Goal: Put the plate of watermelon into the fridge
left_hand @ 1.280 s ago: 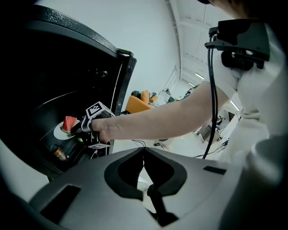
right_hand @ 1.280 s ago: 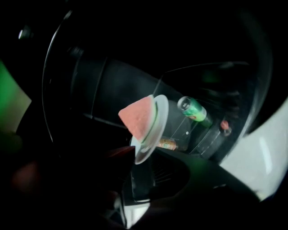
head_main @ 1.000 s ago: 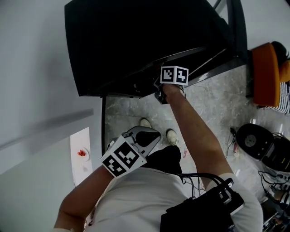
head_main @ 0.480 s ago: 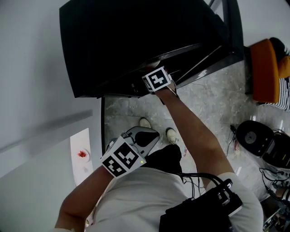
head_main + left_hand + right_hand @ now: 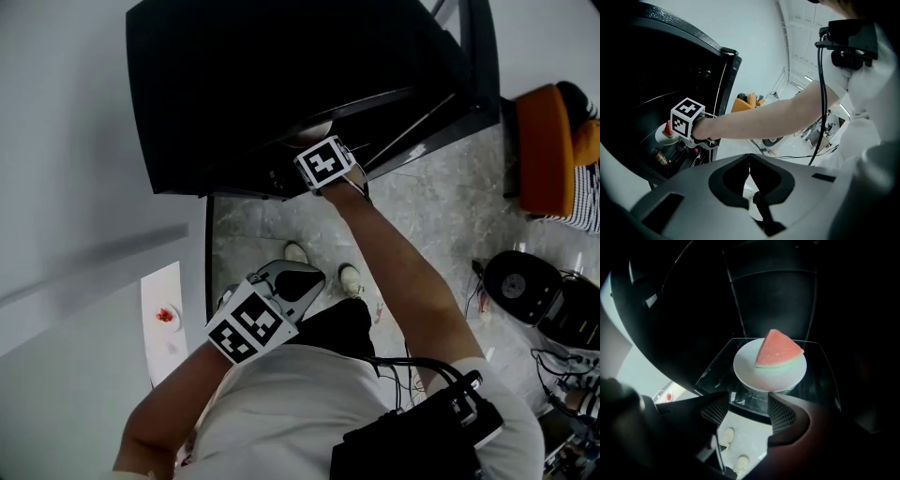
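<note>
A white plate [image 5: 752, 373] with a red watermelon wedge [image 5: 778, 350] sits on a glass shelf [image 5: 715, 373] inside the dark fridge [image 5: 281, 75]. My right gripper [image 5: 747, 404] is open just in front of the plate's near rim, and its mesh pads do not touch it. In the head view only its marker cube [image 5: 326, 161] shows, at the fridge's mouth. From the left gripper view, the plate [image 5: 661, 135] lies just beyond that cube [image 5: 686, 117]. My left gripper [image 5: 292, 281] hangs by my waist, shut and empty, with its jaws [image 5: 750, 161] meeting.
The fridge door [image 5: 473, 66] stands open to the right. Small bottles [image 5: 660, 157] sit low in the fridge. A white counter strip with a red bit [image 5: 165, 316] is at the left. An orange seat [image 5: 548, 150] and a round black appliance [image 5: 516, 286] stand on the marble floor.
My right gripper moved left and deeper toward the fridge shelf, and its cube turned. Over the last half second it barely shifted. The left gripper stayed put.
</note>
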Demonstrator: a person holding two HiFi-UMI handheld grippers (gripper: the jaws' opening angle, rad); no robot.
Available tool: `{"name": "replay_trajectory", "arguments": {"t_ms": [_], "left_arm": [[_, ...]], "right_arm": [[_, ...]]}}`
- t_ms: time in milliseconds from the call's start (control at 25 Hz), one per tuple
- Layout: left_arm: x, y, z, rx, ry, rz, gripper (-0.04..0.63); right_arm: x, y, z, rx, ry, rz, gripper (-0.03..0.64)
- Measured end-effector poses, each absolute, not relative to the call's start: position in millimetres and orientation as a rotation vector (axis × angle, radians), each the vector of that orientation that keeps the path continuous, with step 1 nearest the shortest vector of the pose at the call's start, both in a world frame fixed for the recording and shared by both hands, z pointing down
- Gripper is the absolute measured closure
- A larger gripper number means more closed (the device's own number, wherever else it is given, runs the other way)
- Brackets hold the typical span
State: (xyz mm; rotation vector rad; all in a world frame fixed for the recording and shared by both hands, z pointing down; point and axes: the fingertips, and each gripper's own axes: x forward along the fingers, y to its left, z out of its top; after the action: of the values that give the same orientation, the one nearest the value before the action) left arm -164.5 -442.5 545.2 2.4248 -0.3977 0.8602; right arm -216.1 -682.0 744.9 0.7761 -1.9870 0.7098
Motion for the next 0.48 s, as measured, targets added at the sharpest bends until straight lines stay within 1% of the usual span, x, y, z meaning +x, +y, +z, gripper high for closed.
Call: {"name": "replay_trajectory", "arguments": {"t_ms": [480], "left_arm": [[-133,-431,531,2.433,-0.463,0.844,0.583]], "right_arm": [[-184,-659,725,0.756,-2.011,0.656,0.347]]}}
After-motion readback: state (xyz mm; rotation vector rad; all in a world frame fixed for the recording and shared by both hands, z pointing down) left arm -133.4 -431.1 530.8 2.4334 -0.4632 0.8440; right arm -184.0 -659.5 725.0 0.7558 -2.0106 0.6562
